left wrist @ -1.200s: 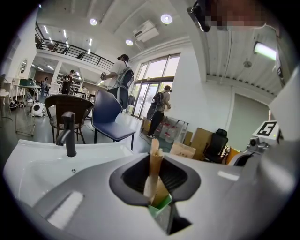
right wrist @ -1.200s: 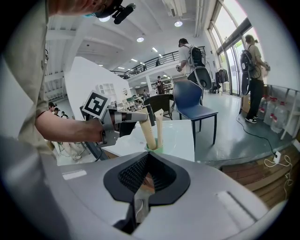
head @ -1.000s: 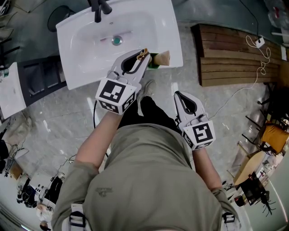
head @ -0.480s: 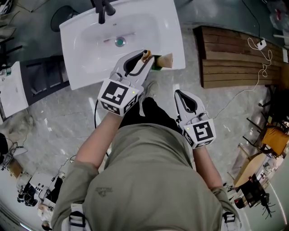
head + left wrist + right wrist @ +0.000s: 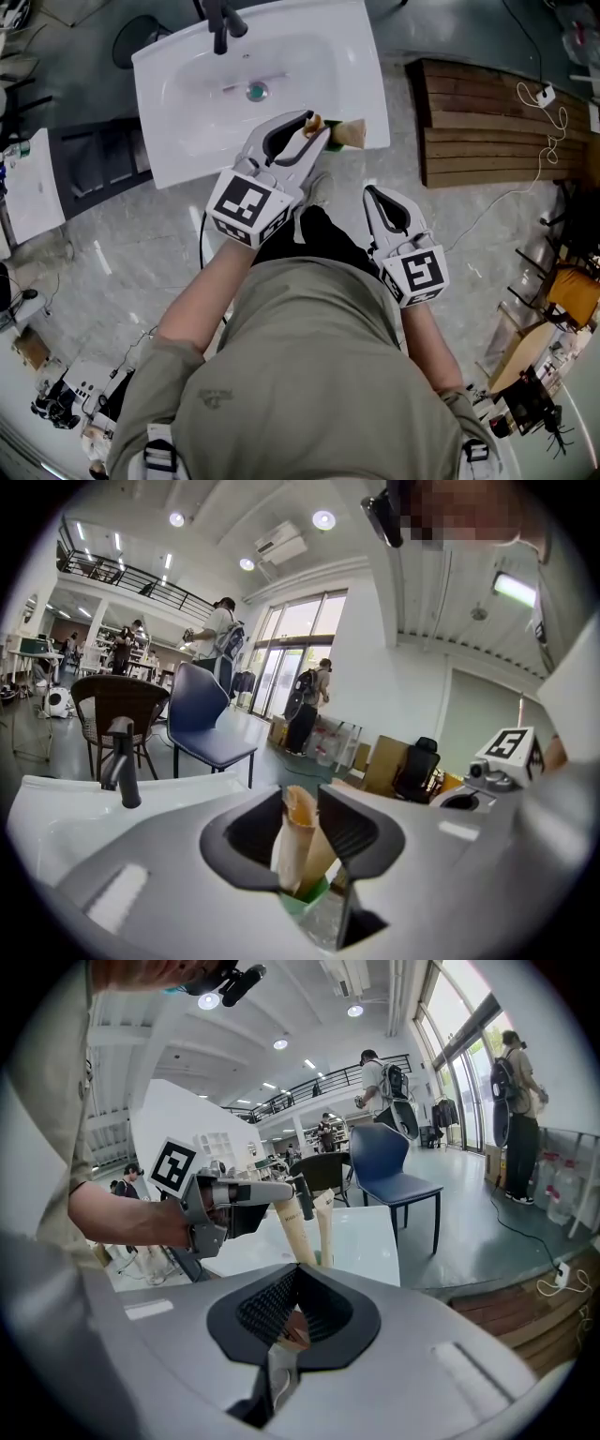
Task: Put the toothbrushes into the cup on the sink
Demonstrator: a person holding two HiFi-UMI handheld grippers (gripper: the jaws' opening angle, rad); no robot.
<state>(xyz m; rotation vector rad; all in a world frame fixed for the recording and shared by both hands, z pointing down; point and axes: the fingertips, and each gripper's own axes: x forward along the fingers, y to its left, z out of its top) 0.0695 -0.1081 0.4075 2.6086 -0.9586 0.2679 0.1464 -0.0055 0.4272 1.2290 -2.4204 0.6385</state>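
Note:
In the head view my left gripper is shut on a tan paper-wrapped toothbrush right above the green cup at the front right corner of the white sink. A second wrapped toothbrush leans out of the cup to the right. The left gripper view shows the held toothbrush upright between the jaws, its lower end in the green cup. My right gripper hangs shut and apart, below the sink's edge. From the right gripper view both toothbrushes stand side by side.
A black faucet stands at the sink's back edge. A wooden slatted platform with a white cable lies to the right. A dark shelf sits left of the sink. Grey marble floor lies below.
My left gripper has carried the toothbrush a little to the right and nearer the cup. The right gripper has stayed where it was.

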